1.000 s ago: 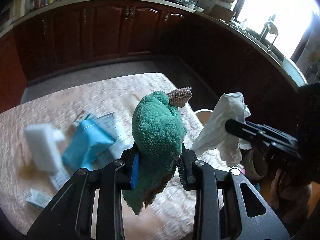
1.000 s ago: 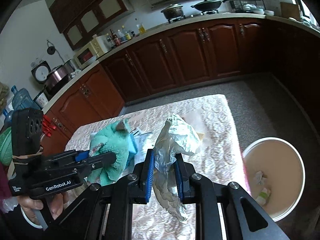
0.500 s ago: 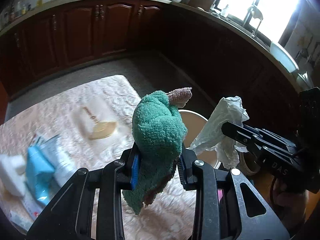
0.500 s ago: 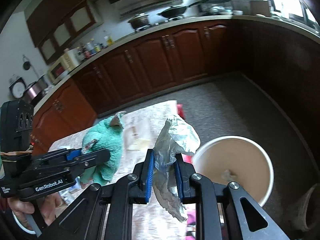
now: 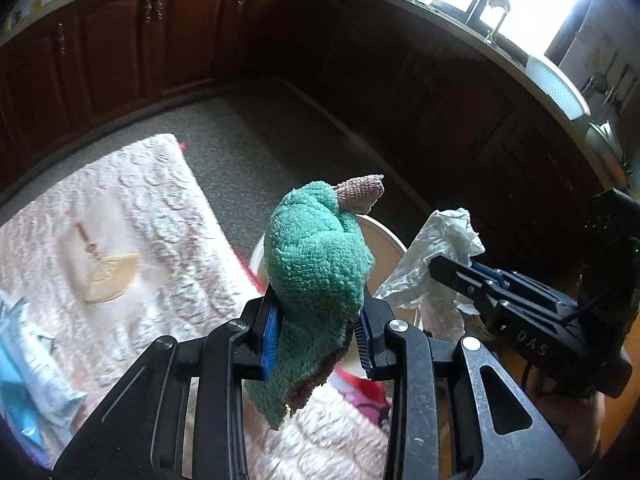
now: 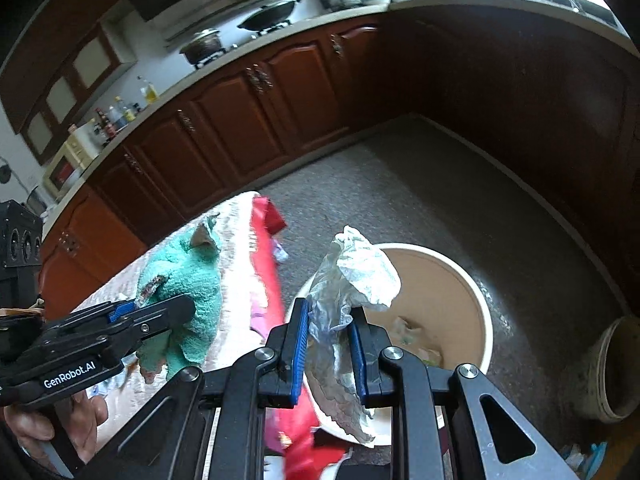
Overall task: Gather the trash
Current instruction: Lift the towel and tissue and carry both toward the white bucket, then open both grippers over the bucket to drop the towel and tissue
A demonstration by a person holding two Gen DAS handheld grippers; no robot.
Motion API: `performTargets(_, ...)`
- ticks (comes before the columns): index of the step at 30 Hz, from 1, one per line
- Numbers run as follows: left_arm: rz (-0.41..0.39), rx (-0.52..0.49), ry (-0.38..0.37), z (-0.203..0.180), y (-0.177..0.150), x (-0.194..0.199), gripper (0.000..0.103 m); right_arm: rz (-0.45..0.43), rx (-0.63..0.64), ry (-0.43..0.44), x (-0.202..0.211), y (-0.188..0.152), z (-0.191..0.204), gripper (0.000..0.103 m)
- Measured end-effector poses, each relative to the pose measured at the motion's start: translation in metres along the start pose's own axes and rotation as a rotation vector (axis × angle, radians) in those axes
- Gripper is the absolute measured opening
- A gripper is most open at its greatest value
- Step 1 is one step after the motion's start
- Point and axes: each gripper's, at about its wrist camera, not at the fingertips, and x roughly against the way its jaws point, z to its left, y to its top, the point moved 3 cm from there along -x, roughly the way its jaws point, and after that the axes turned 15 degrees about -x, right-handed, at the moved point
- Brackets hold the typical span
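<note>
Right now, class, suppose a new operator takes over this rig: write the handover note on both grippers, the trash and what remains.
Left gripper: shut on the green cloth, above the table edge.
Right gripper: shut on the crumpled tissue, above the bin on the floor.
Done: both items lifted; some scraps lie in the bin.
Left: release the tissue into the bin; blue and white packets remain on the table.

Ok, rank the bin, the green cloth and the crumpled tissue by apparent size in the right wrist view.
1. Bin, clearly largest.
2. and 3. Crumpled tissue and green cloth look alike; the tissue sits closer to the lens, so no ranking.
</note>
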Motion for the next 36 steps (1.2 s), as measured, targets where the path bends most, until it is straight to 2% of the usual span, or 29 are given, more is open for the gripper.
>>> performTargets(12,0.052,0.026,-0.062,0.002,0.004,-0.048,0.030,0.069,-0.044,-0.105,-0.044,-0.007,-0.037,0.018)
performTargets(17,0.068,0.037,-0.074,0.005,0.007,-0.058,0.036,0.088,-0.054,-0.139,-0.057,-0.013,-0.048,0.019)
performTargets(19,0.070,0.041,-0.082,0.006,0.010,-0.062,0.041,0.096,-0.055,-0.157,-0.061,-0.014,-0.050,0.022)
performTargets(20,0.071,0.044,-0.086,0.006,0.011,-0.063,0.047,0.099,-0.060,-0.161,-0.062,-0.014,-0.051,0.023)
performTargets(21,0.071,0.048,-0.090,0.007,0.011,-0.064,0.053,0.100,-0.071,-0.163,-0.063,-0.014,-0.053,0.030)
performTargets(22,0.069,0.049,-0.092,0.007,0.011,-0.064,0.054,0.100,-0.079,-0.166,-0.063,-0.015,-0.055,0.040)
performTargets(24,0.069,0.047,-0.088,0.006,0.012,-0.064,0.055,0.091,-0.098,-0.159,-0.062,-0.013,-0.057,0.047)
performTargets(36,0.057,0.030,-0.065,0.002,0.005,-0.054,0.057,0.087,-0.116,-0.146,-0.057,-0.017,-0.062,0.047)
